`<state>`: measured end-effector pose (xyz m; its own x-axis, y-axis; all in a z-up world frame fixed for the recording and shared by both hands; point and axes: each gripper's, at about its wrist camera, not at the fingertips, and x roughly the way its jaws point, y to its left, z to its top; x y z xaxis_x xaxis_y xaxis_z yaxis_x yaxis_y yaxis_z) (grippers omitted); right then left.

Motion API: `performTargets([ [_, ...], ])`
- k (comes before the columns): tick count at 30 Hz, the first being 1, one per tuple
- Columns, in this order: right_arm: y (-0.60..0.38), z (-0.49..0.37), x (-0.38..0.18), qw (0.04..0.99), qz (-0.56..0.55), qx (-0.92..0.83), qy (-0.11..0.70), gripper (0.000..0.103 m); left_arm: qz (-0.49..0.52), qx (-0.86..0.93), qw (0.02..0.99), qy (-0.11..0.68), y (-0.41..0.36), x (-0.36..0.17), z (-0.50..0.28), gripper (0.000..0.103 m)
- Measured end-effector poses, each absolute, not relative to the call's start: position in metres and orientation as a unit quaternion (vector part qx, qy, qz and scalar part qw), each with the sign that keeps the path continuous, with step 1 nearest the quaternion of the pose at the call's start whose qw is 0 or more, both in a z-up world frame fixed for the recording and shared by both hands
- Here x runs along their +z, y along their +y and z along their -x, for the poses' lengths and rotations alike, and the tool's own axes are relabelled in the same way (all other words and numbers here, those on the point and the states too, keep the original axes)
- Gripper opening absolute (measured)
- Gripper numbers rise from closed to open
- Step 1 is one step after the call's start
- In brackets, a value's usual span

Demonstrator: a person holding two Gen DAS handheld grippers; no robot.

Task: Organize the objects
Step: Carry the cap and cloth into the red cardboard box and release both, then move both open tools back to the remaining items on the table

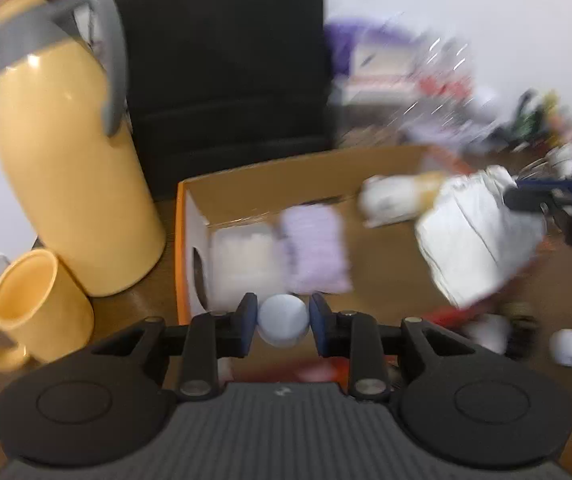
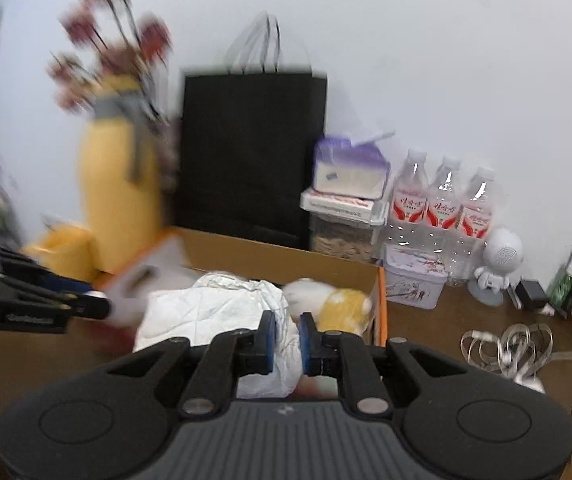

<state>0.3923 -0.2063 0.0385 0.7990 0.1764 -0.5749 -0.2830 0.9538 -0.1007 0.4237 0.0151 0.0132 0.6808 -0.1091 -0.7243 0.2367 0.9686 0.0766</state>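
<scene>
Wooden counter (image 2: pixel 438 324), left hand-held gripper (image 1: pixel 283 318) clamped on white ball (image 1: pixel 283 320) just above cardboard box (image 1: pixel 246 192), right hand-held gripper (image 2: pixel 287 338) pinching crumpled white bag (image 2: pixel 214 308) over same box, yellow thermos (image 1: pixel 66 168), black paper bag (image 2: pixel 252 152) behind.
</scene>
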Motion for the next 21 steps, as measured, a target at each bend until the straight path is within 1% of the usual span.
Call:
performTargets([
  [3, -0.187, -0.461, -0.002, 0.927, 0.101, 0.094, 0.349, 0.013, -0.105, -0.075, 0.896, 0.426, 0.013, -0.014, -0.458, 0.029],
  [4, -0.183, -0.479, -0.016, 0.922, 0.091, 0.086, 0.367, 0.016, -0.104, -0.074, 0.892, 0.434, 0.014, -0.021, -0.466, 0.031],
  [6, -0.178, -0.500, -0.039, 0.912, 0.087, 0.067, 0.395, 0.025, -0.087, -0.076, 0.894, 0.433, 0.021, -0.028, -0.472, 0.038],
  [7, -0.177, -0.507, -0.048, 0.911, 0.075, 0.060, 0.401, 0.027, -0.087, -0.072, 0.901, 0.419, 0.023, -0.028, -0.469, 0.047],
  [8, -0.177, -0.511, -0.054, 0.910, 0.069, 0.060, 0.405, 0.033, -0.084, -0.070, 0.908, 0.405, 0.025, -0.027, -0.465, 0.050],
  [9, -0.177, -0.513, -0.058, 0.909, 0.065, 0.062, 0.406, 0.033, -0.079, -0.072, 0.913, 0.394, 0.027, -0.025, -0.461, 0.058],
  [12, -0.180, -0.511, -0.052, 0.925, 0.063, 0.066, 0.369, 0.040, -0.071, -0.077, 0.915, 0.389, 0.030, -0.020, -0.455, 0.059],
  [14, -0.180, -0.511, -0.050, 0.923, 0.067, 0.069, 0.373, 0.040, -0.064, -0.071, 0.920, 0.379, 0.032, -0.010, -0.446, 0.061],
  [15, -0.182, -0.508, -0.047, 0.921, 0.060, 0.075, 0.377, 0.042, -0.064, -0.069, 0.924, 0.372, 0.031, -0.005, -0.438, 0.062],
  [16, -0.185, -0.503, -0.042, 0.923, 0.050, 0.081, 0.373, 0.045, -0.064, -0.066, 0.927, 0.363, 0.031, 0.001, -0.431, 0.063],
  [18, -0.192, -0.485, -0.026, 0.928, 0.038, 0.087, 0.359, 0.060, -0.063, -0.059, 0.934, 0.345, 0.033, 0.015, -0.413, 0.065],
  [20, -0.202, -0.464, -0.007, 0.932, 0.032, 0.106, 0.345, 0.062, -0.059, -0.055, 0.941, 0.328, 0.032, 0.029, -0.390, 0.068],
  [21, -0.209, -0.450, 0.002, 0.934, 0.027, 0.113, 0.337, 0.063, -0.052, -0.059, 0.946, 0.315, 0.033, 0.037, -0.375, 0.072],
])
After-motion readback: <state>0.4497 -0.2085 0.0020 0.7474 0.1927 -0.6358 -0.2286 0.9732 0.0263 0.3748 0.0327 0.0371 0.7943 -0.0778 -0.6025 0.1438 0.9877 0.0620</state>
